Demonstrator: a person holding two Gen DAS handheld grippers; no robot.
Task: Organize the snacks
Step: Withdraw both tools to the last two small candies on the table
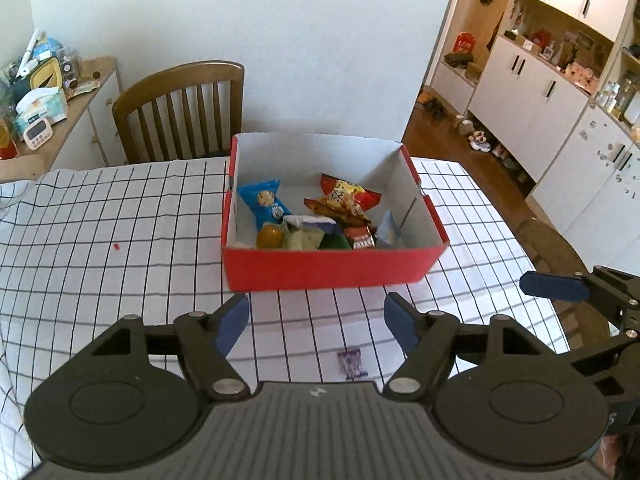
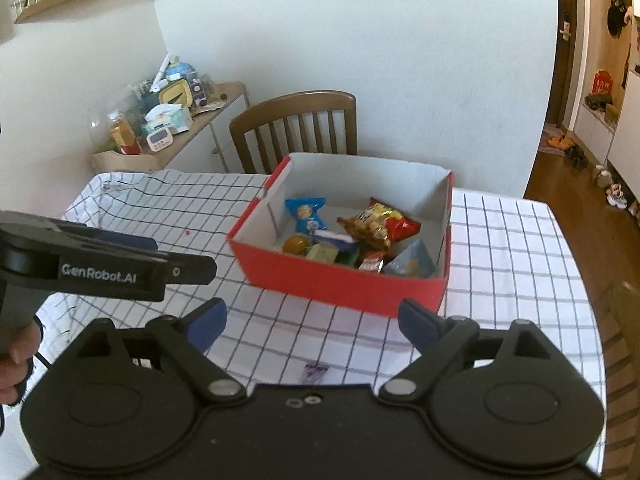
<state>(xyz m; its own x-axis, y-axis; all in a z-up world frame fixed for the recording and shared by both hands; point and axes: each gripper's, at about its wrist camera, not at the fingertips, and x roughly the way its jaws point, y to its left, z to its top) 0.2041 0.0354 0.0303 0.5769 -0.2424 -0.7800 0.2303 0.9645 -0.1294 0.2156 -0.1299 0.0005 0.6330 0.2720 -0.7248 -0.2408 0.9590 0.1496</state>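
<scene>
- A red box (image 1: 332, 268) with white inner walls sits open on the bench (image 1: 120, 216), on a checked cloth.
- Inside, crowded toward the near wall: a blue cookie packet (image 1: 264, 202), a red-and-yellow snack bag (image 1: 344, 200), a round orange-yellow sweet (image 1: 269, 237), a pale green packet (image 1: 306, 239) and a pale blue bag (image 1: 388, 234) in the right corner.
- One small purple wrapped sweet (image 1: 352, 363) lies outside, on the cloth just before the box.
- The left gripper (image 1: 316, 320) hovers low before the box, its fingers spread wide, holding nothing.
- The right gripper (image 2: 312, 322) hangs alongside, aimed at the box, fingers equally wide and bare.
- A wooden chair (image 1: 180, 108) stands behind the bench.
</scene>
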